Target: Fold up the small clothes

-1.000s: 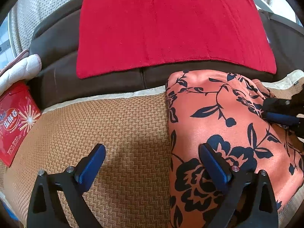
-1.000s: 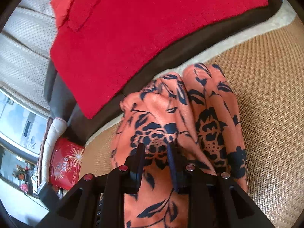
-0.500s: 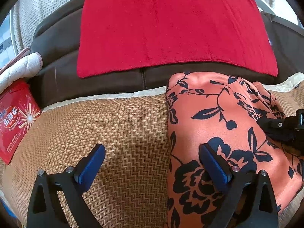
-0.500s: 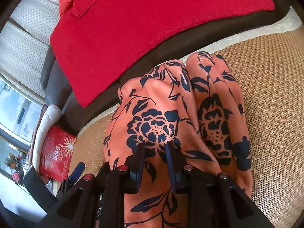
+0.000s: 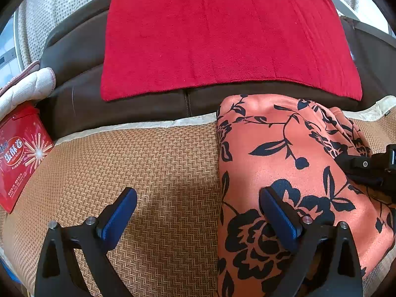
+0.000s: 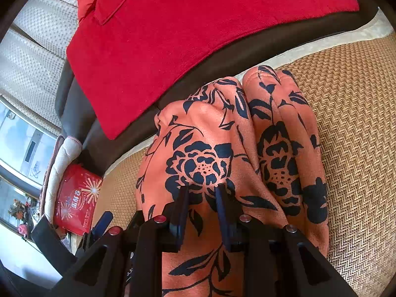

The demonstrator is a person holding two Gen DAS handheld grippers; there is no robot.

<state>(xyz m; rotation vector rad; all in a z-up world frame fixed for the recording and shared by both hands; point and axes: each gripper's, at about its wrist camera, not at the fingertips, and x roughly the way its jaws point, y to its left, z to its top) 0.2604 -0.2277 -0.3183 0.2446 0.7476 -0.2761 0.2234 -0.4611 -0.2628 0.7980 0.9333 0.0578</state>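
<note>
1. Lying at the far left edge, a red snack packet [image 5: 21,154] with glossy printed film sits beside a quilted cream cushion [image 5: 27,86]; neither belongs to the task.
2. The woven mat [image 5: 153,168], a stiff tan herringbone weave with a pale fabric border, serves as the working surface. Behind it runs a dark brown sofa back [image 5: 74,57] draped with a plush red towel [image 5: 222,42].
3. The left gripper [image 5: 198,212] stands released, its blue-padded fingers [image 5: 118,212] spread wide. One pad is over bare mat, the other over the garment's left edge. Nothing is grasped.
4. The floral garment [image 5: 284,148], thin salmon-orange cloth with black rose print and a slight sheen, lies on the right half of the mat, its far end reaching the sofa back. The right wrist view shows it gathered into two rounded lengthwise lobes with a crease between them.
5. The right gripper [image 6: 203,212] has its fingers drawn close, with a narrow gap over the left lobe. Whether cloth is pinched between them cannot be told.
6. Judgement: the step appears to be settling or flattening a lengthwise fold. Recommended practice:
   - press the lobes down evenly;
   - keep the left edge straight;
   - expect the slick cloth to slide on the mat.
</note>
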